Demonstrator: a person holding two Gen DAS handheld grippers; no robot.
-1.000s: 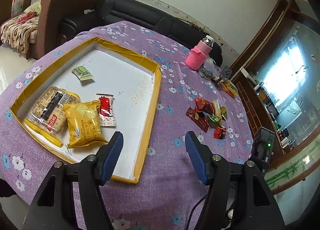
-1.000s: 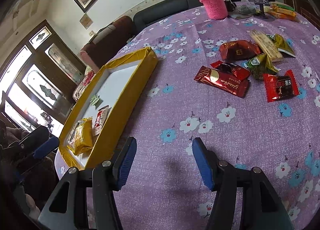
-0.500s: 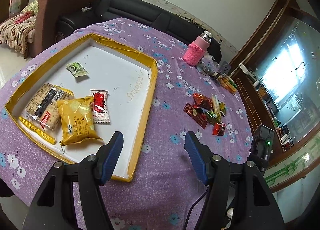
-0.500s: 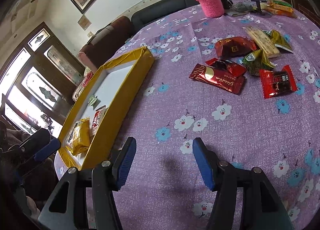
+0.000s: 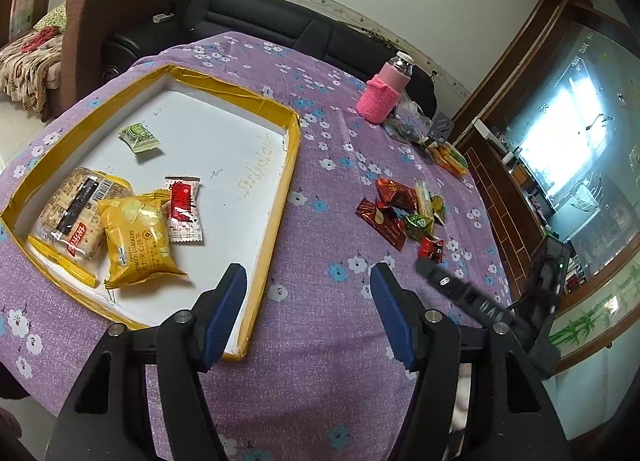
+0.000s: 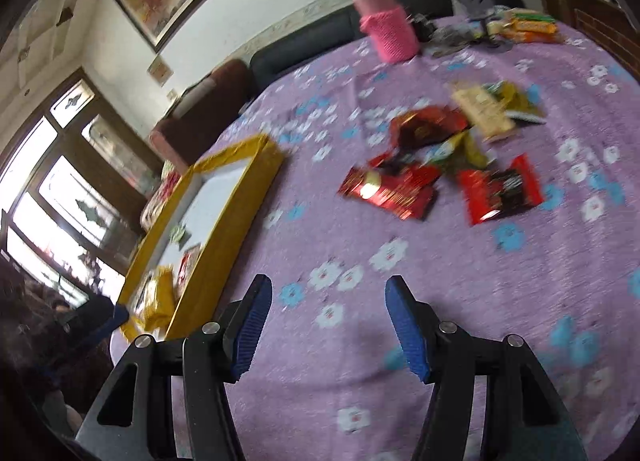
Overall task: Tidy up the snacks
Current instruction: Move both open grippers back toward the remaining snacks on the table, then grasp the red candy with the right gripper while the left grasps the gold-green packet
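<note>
You are holding both tools wide open and empty: the left tool (image 5: 306, 293) is hovering by the yellow tray (image 5: 294, 149) where four snacks are lying, and the right tool (image 6: 328, 315) is facing the loose snack pile (image 6: 436, 165) on the tabletop (image 6: 520, 281), likely lining up a pick.

The yellow packet (image 5: 138, 236) in the tray (image 5: 276, 217) reads "SANDWICH CRACKERS"; other print is illegible.

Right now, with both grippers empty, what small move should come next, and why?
Probably ease the right gripper forward toward the red packet, the nearest snack in the loose pile. Its jaws stand open and empty over bare cloth, while four snacks already lie in the yellow tray.
</note>
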